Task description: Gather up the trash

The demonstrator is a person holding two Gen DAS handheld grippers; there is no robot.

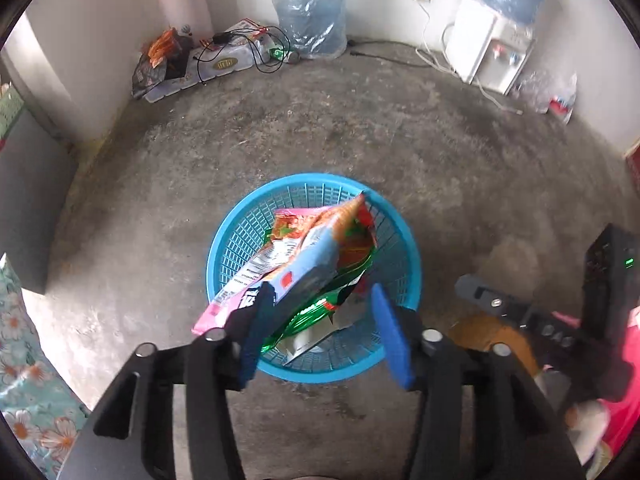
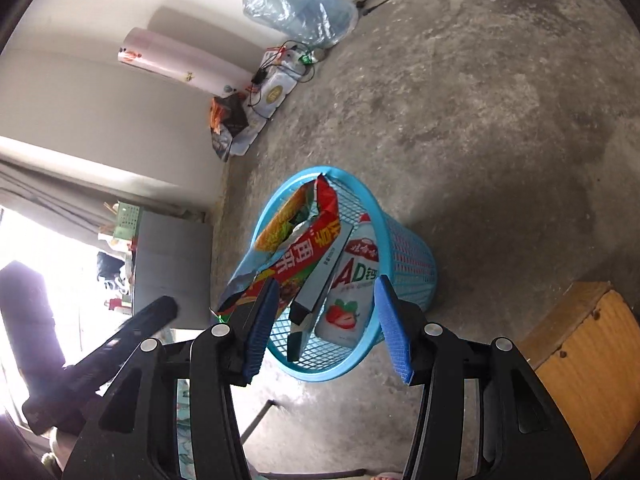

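A round blue latticed plastic basket (image 1: 240,240) is sitting on the rough concrete floor (image 1: 400,140), holding crinkled glossy foil snack wrappers (image 1: 320,240) and a white strawberry-printed pouch (image 2: 352,280). Above the basket, the left claw (image 1: 324,332) and right claw (image 2: 326,324) are both hanging released, blue ribbed pads apart.

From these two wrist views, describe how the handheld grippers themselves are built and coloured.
Both match: the left gripper and right gripper each have two flat fingers faced with ribbed blue pads, carried on black angular linkage arms joined by round silver pins. In the left wrist view, the other gripper's black body shows a small green light beside a pink sleeve.
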